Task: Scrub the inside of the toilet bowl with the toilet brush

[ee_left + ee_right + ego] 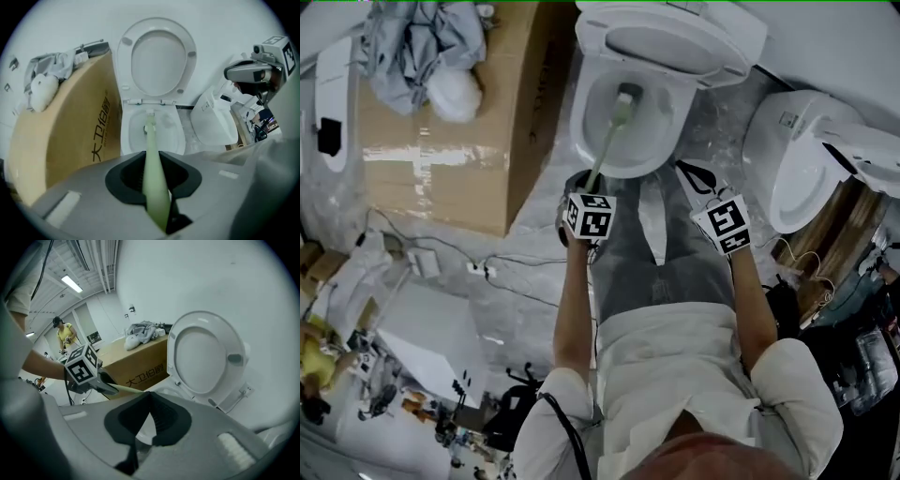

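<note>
Green brush (pixel 150 140) (left gripper (pixel 153 174)) inside bowl (pixel 169 133).

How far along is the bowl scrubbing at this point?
Done: the seat is up and the left gripper is shut on the brush handle. In hand: the brush head sits inside the toilet bowl, near its back wall. Left: the scrubbing itself; how much is already cleaned cannot be told. The right gripper is shut, holding nothing.
</note>
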Demonstrator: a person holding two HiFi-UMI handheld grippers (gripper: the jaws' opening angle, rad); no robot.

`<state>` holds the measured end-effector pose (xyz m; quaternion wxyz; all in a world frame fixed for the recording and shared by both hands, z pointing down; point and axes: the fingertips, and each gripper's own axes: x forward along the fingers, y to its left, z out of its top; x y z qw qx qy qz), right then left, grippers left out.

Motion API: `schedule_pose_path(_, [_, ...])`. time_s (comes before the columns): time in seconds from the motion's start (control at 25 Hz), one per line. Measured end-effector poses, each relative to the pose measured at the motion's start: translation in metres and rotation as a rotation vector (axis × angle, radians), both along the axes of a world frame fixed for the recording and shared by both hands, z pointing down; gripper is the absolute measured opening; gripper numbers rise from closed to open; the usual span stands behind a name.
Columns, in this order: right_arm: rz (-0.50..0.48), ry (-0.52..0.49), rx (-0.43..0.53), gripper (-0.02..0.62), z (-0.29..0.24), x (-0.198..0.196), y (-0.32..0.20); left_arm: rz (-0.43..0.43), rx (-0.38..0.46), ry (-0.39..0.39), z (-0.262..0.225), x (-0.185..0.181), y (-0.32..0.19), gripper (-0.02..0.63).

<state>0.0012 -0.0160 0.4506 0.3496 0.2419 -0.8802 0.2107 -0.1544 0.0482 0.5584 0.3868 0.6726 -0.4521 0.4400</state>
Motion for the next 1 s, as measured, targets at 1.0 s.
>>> schedule_pose_path(1.0, [-0.052,-0.181,0.456,0.003,-0.255,-0.062,-0.032,-0.001,0.737,0.183,-0.320,-0.036,-0.073,0.100])
